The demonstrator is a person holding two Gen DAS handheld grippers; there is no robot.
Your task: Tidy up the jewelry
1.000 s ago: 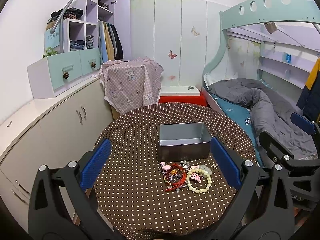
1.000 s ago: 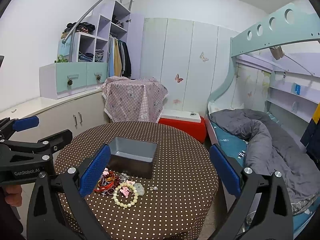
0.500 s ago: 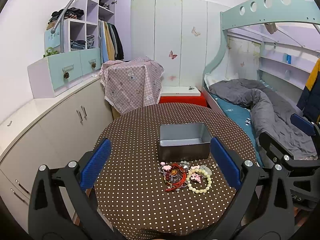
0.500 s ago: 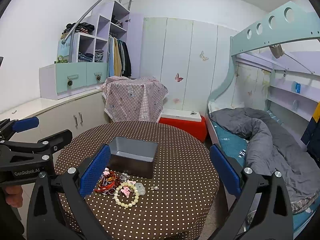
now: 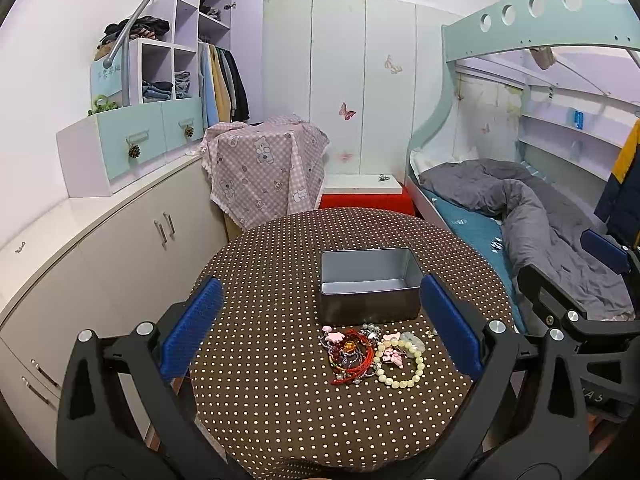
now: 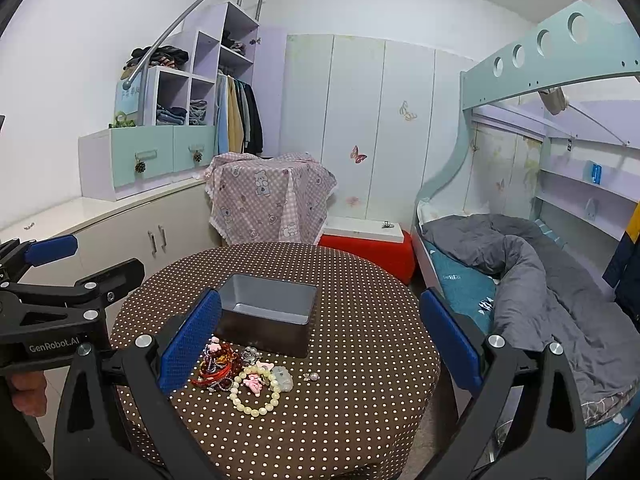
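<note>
Nothing is shifting; we are holding both grippers' fingers open above tangled jewelry, lower centre; strands risk snagging.

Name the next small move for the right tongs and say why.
Probably lower the right tongs onto the pale bead bracelet: both tongs are open and hold nothing, the metal tin looks empty, and the bracelet lies at the near edge of the jewelry pile.

Tangled red bracelets can't be counted; hand mostly hidden.
</note>
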